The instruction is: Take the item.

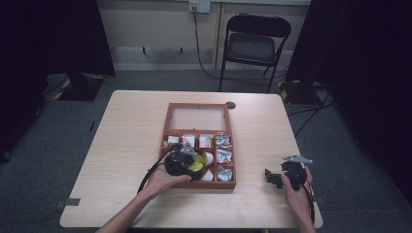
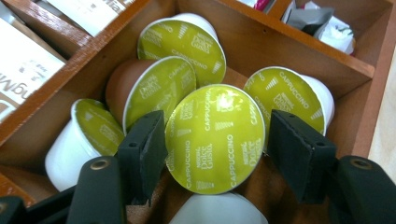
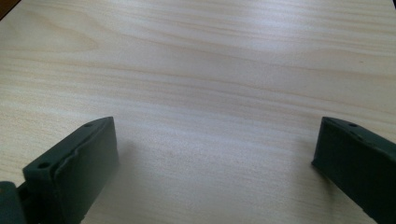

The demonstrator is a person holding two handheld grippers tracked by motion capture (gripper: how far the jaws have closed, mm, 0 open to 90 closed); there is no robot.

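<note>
- Left gripper (image 2: 215, 140): reaches down into the large lower-left compartment of the wooden box (image 1: 167, 127); in the left gripper view its two black jaws stand on either side of a green-lidded capsule (image 2: 215, 137) and press against the rim, so the capsule is grasped edge to edge.
- Grasped capsule: stands tilted with its foil lid, printed "Cappuccino", facing the camera; it lies in the middle of the compartment, resting against its neighbours.
- Other capsules (image 2: 182, 44): four more with green lids lie around it, one of them with a brown body (image 2: 120, 84), the rest white; a further white body shows at the lower edge.
- Wooden box: lies open at the table's (image 1: 126, 121) centre, its glazed lid (image 1: 198, 118) folded back; small packets (image 1: 223, 156) fill the right-hand compartments and sachets (image 1: 188, 141) the upper row.
- Right gripper (image 3: 215, 154): held over bare tabletop near the table's right front edge, well apart from the box; its jaws are spread wide with nothing between them.
</note>
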